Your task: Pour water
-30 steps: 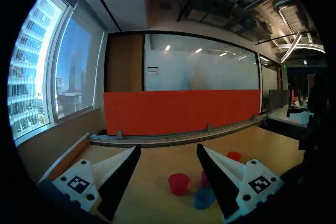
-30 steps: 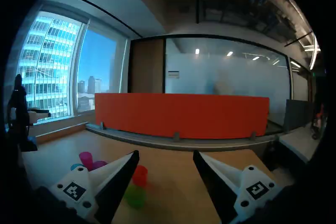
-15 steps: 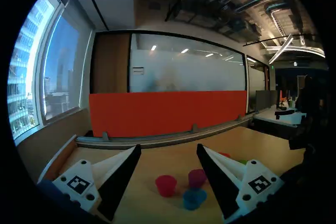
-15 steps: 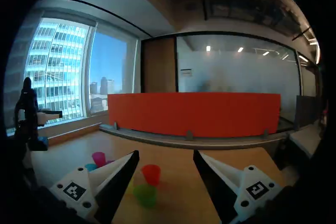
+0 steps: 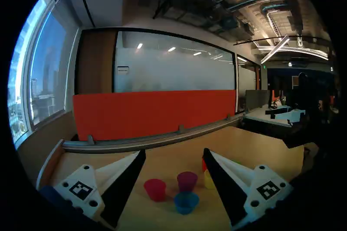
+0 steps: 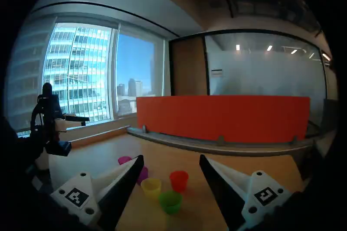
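Left gripper (image 5: 173, 153) and right gripper (image 6: 171, 157) both wide open, empty, held above the desk (image 5: 260, 144), each framing the cup cluster (image 5: 187, 180) standing on it (pink cup (image 5: 155, 189), blue cup (image 5: 186, 202); red cup (image 6: 178, 180), green cup (image 6: 170, 201)) between its fingers, probably lining up a pick.

Right claw (image 6: 171, 158) spread, red cup (image 6: 178, 180), green cup (image 6: 170, 201), possibly purple cup (image 6: 143, 173)

— Cups, left gripper view?
— Blue cup (image 5: 186, 202): upright, mouth open. Pink cup (image 5: 155, 189) at its ten o'clock, purple cup (image 5: 187, 180) at twelve; both upright, close by.
— Right gripper view?
— Green cup (image 6: 170, 201): low, wide, upright. Yellow cup (image 6: 151, 187) at its ten o'clock, red cup (image 6: 178, 180) at one; both upright. Contents: cannot tell.
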`<state>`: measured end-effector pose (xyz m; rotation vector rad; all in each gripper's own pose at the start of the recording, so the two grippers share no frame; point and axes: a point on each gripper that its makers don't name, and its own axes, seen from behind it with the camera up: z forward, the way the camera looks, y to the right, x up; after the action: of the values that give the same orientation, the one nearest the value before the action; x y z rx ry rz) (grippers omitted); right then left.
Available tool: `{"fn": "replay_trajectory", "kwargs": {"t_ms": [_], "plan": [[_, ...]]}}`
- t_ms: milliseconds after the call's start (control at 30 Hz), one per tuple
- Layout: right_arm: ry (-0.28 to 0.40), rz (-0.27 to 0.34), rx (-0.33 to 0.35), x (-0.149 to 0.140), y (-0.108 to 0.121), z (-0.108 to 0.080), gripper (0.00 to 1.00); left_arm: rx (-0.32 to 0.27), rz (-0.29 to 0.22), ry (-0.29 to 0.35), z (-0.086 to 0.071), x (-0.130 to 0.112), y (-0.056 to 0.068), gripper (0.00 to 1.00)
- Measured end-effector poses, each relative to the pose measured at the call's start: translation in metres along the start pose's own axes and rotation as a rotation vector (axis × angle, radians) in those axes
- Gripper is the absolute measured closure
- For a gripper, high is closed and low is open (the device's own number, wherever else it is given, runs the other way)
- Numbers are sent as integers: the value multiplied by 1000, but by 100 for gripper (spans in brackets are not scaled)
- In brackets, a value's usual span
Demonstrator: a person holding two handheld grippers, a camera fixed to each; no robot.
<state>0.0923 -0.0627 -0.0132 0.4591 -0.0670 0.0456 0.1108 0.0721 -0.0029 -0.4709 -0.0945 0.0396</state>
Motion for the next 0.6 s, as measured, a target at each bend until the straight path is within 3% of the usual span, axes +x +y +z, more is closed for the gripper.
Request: {"fn": "replay_trajectory", "kwargs": {"t_ms": [167, 600], "plan": [[-30, -14, 7, -9, 1, 2, 1, -31, 15, -17, 2, -9, 6, 1], [-124, -52, 51, -32, -9, 2, 0, -55, 52, -106, 4, -40, 9, 1]]}}
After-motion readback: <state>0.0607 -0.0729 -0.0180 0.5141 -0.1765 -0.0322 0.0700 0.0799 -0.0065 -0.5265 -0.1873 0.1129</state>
